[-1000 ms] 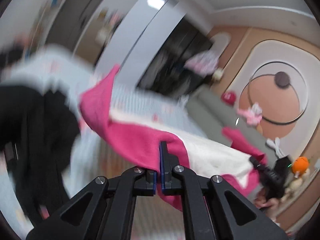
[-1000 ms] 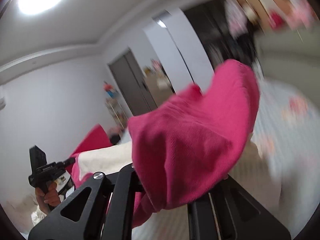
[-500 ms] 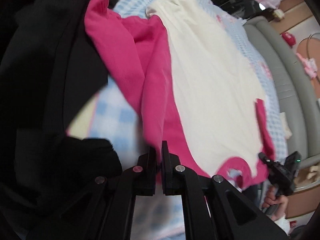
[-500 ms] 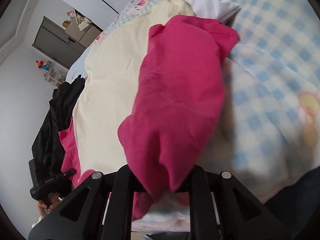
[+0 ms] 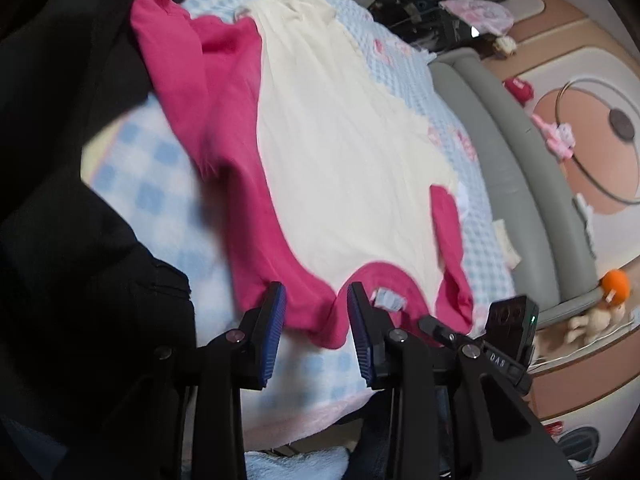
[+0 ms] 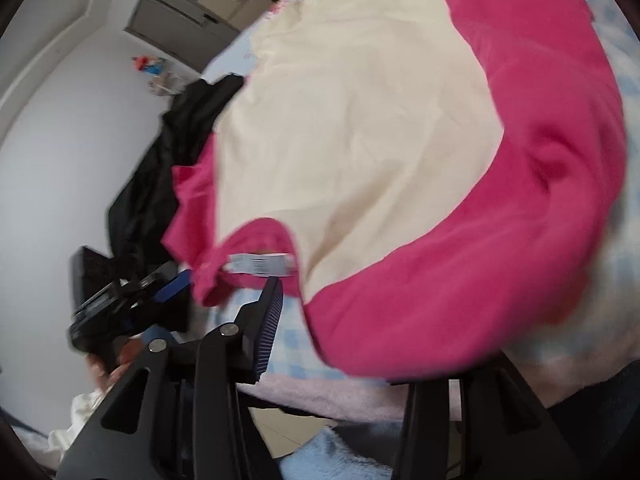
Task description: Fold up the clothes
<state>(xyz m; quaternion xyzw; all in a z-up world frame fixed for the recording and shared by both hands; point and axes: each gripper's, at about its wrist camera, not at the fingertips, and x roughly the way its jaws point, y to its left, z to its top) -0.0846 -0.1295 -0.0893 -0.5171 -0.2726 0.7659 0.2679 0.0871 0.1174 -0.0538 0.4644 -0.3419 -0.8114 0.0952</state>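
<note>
**Shirt laid flat on bed, both grippers letting go**

Left gripper (image 5: 316, 300): jaws have just been opening, now apart, blue pads clear of the cloth; the pink shoulder edge lies between them, not pinched. Right gripper (image 6: 340, 320): jaws have just been opening, apart; only its left finger (image 6: 268, 316) shows, the right one is hidden under the pink sleeve draped over it, so cloth rests on it but is not clamped.

The pink-and-cream raglan knit shirt (image 5: 340, 152) lies spread on the blue-and-white checked bedspread (image 5: 148, 184), collar and white neck label (image 5: 386, 300) at the near edge, hem far. A black garment pile (image 5: 60, 240) sits just left, touching the left sleeve. Grey padded bed frame (image 5: 492, 136) on the right.

Judgement: spread done, first fold not yet begun. To do it well, back both grippers out without dragging the shoulders, slide the right sleeve off the right finger, then regrip a sleeve at its cuff and shoulder seam and fold inward, keeping clear of the black pile.
</note>
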